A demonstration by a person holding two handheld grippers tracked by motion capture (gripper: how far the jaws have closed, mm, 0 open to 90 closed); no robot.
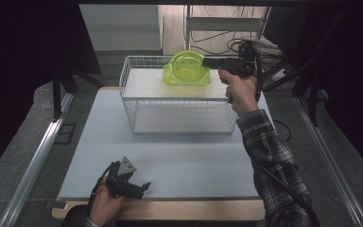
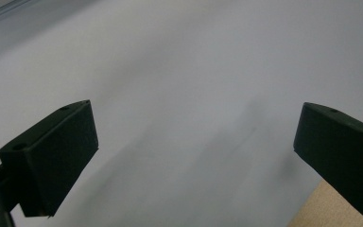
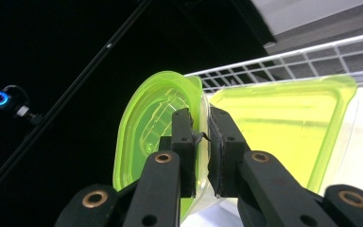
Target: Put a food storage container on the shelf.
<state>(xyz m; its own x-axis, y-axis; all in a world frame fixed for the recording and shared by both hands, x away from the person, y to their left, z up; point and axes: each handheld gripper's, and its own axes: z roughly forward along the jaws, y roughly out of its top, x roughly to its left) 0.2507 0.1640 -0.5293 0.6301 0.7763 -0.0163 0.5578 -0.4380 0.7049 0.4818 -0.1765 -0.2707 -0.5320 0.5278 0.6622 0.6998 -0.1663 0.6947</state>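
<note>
A translucent lime-green bowl (image 1: 185,64) hangs tilted over the back of a white wire basket (image 1: 179,118). My right gripper (image 1: 207,62) is shut on its rim, held level by a hand in a plaid sleeve. In the right gripper view the jaws (image 3: 201,125) pinch the thin wall of the bowl (image 3: 142,137). Beside it lies a second green piece, squarish with rounded corners (image 3: 283,127), on the basket's top (image 1: 170,80). My left gripper (image 1: 144,187) rests on the grey mat near the front edge, open with nothing between its fingers (image 2: 52,156).
The basket stands at the back of the grey mat (image 1: 194,156), which covers a wooden table (image 1: 179,210). Metal rails run along both sides of the table. Cables and a stand are behind the basket. The surroundings are dark.
</note>
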